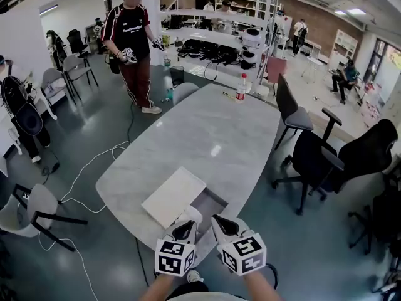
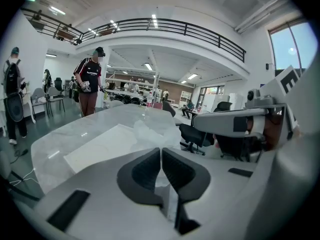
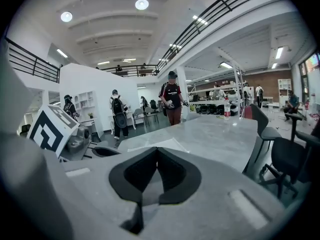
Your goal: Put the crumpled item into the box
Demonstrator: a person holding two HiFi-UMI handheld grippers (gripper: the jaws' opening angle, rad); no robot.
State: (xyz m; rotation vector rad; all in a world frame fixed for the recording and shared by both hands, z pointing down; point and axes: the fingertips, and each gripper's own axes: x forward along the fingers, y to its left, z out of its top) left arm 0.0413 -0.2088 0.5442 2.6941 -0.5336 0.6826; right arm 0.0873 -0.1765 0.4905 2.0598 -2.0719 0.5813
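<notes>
A long pale marble table [image 1: 207,137] is seen to fill the middle of the head view, with black office chairs [image 1: 313,162] drawn up along its right side. A person [image 1: 135,42] in a dark top is seen standing on the floor beyond its far left corner. On the near end of the table a flat white box [image 1: 174,196] is laid, and a grey recess [image 1: 212,204] is seen just beside its right edge. The left gripper [image 1: 186,226] and the right gripper [image 1: 219,221] are held side by side over the near table edge. The right gripper's jaws are closed tip to tip, and nothing is held between them. The left gripper's jaws are likewise pressed together, and the crumpled item [image 2: 150,131], a pale translucent wad, is bunched right at their tips and appears to be pinched there, at the near corner of the recess. A bottle [image 1: 240,86] with a red cap is stood at the far end.
</notes>
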